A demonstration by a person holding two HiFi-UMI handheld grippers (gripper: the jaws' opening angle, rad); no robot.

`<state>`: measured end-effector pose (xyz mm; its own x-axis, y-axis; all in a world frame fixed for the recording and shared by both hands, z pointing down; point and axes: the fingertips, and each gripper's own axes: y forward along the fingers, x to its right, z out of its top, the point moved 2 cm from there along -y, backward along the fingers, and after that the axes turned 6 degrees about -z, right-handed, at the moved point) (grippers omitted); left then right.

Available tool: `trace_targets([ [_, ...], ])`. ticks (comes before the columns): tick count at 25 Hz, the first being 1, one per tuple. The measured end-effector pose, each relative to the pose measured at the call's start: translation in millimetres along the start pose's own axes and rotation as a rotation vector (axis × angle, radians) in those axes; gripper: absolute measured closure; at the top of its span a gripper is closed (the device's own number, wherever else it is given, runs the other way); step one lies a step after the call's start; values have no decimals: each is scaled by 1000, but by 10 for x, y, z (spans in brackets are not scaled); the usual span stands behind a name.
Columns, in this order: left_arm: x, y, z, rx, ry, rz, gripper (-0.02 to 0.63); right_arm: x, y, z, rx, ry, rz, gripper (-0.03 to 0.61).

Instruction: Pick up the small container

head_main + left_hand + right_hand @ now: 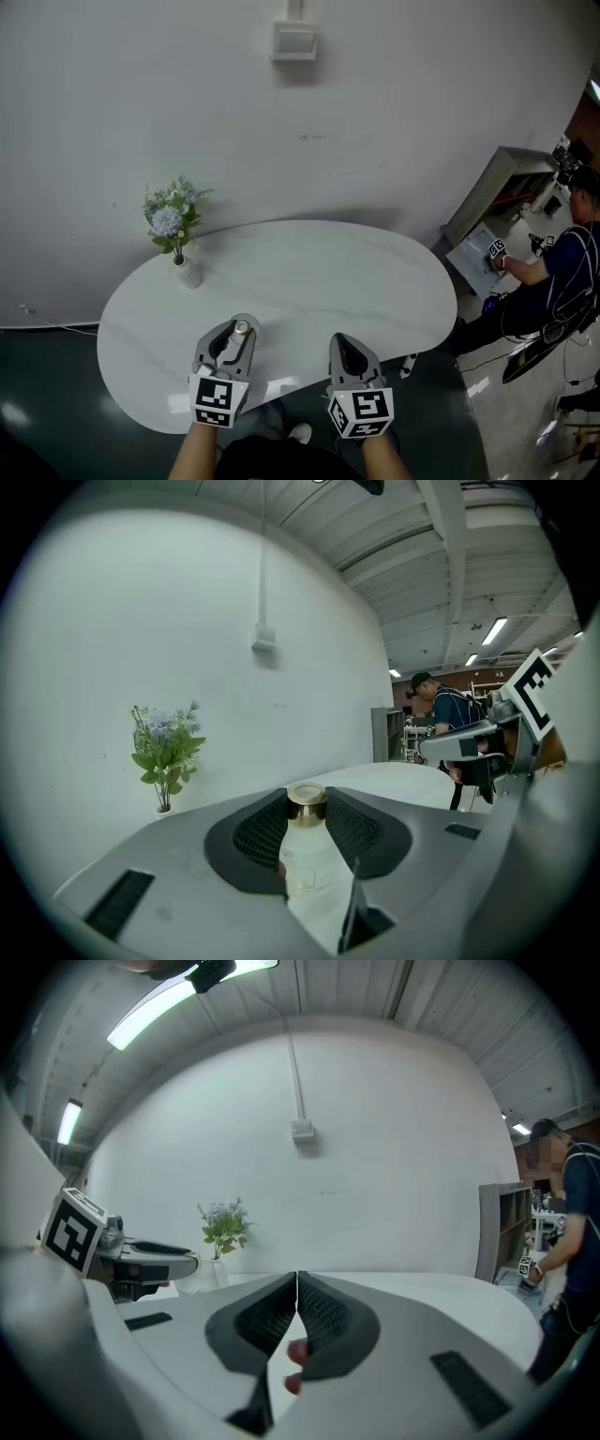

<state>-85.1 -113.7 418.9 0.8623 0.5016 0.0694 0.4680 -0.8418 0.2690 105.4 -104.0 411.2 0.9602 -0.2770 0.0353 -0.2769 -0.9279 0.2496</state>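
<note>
Surface [309,272]: a white, rounded tabletop set against a pale wall; its near edge lies just ahead of both grippers in the head view.
Small container [242,329]: a clear little bottle with a gold cap; it stands upright between the jaws of the left gripper, above the near left part of the surface; whether its base rests on the surface or hangs clear cannot be told.
Left gripper [240,326]: the jaws are part-way apart and closed on the small container [309,869]; in the left gripper view the ribbed pads press the bottle at either side just under the cap, and the cap rises above them.
Right gripper [339,339]: it is beside the left one, near but apart, over the near edge of the surface; in the right gripper view [297,1279] the jaws meet tip to tip with nothing between them.
Vase [187,273]: small and white, on the far left of the surface near the wall, well apart from both grippers; it holds a bunch of blue flowers [171,214] with green leaves.
Wall box [294,41]: a pale square fitting high on the wall, above the surface.
Person [562,267]: at the right edge, beyond the surface, in a dark top, bent toward a grey shelf unit [497,192].
</note>
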Motion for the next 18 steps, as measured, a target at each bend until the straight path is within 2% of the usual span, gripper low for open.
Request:
trace_targets([
  [18,228,-496,95,40,13,25,483,-178,-466,88,47,-23,34,512],
])
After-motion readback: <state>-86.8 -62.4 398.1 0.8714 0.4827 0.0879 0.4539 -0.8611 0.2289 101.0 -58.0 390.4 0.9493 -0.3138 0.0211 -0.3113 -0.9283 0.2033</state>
